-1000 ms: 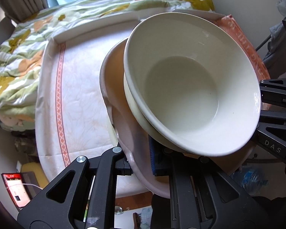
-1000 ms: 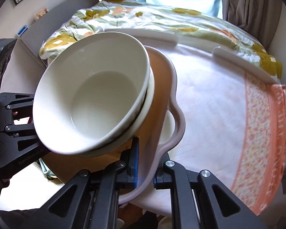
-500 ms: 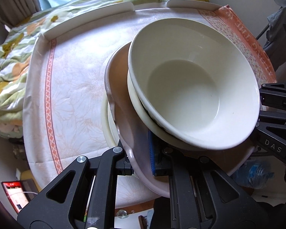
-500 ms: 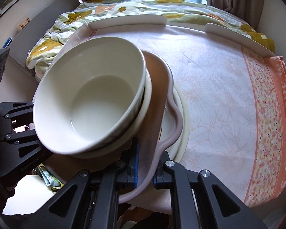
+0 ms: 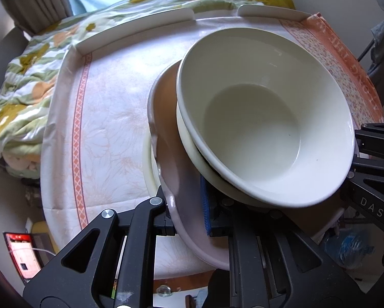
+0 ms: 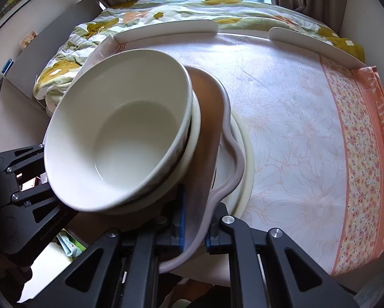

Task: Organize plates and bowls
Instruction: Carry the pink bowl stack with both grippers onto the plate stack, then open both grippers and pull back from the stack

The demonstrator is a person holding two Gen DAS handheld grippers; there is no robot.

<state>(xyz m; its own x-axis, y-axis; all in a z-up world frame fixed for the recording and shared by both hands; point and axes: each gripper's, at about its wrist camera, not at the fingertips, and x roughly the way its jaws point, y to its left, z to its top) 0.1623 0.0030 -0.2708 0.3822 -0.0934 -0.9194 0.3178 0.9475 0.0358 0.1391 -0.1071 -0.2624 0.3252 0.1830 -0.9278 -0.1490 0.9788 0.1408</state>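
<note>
A pinkish tray-like plate (image 5: 166, 159) with a wavy rim carries two nested cream bowls (image 5: 263, 128). My left gripper (image 5: 189, 213) is shut on the plate's near rim. My right gripper (image 6: 194, 228) is shut on the opposite rim of the same plate (image 6: 212, 138); the bowls (image 6: 120, 138) show on it there too. The plate is held tilted just above a cream plate (image 6: 245, 159) that lies on the table, also seen in the left wrist view (image 5: 148, 164).
The table (image 6: 294, 118) wears a white floral cloth with an orange patterned border (image 6: 363, 154). White raised guards (image 6: 166, 30) line its far edge. A flowered quilt (image 5: 22, 97) lies behind and to the left. A phone (image 5: 21, 254) glows on the floor.
Both grippers carried the pink plate with the bowls forward over the table and lower, so the cream plate on the cloth now shows beneath it.
</note>
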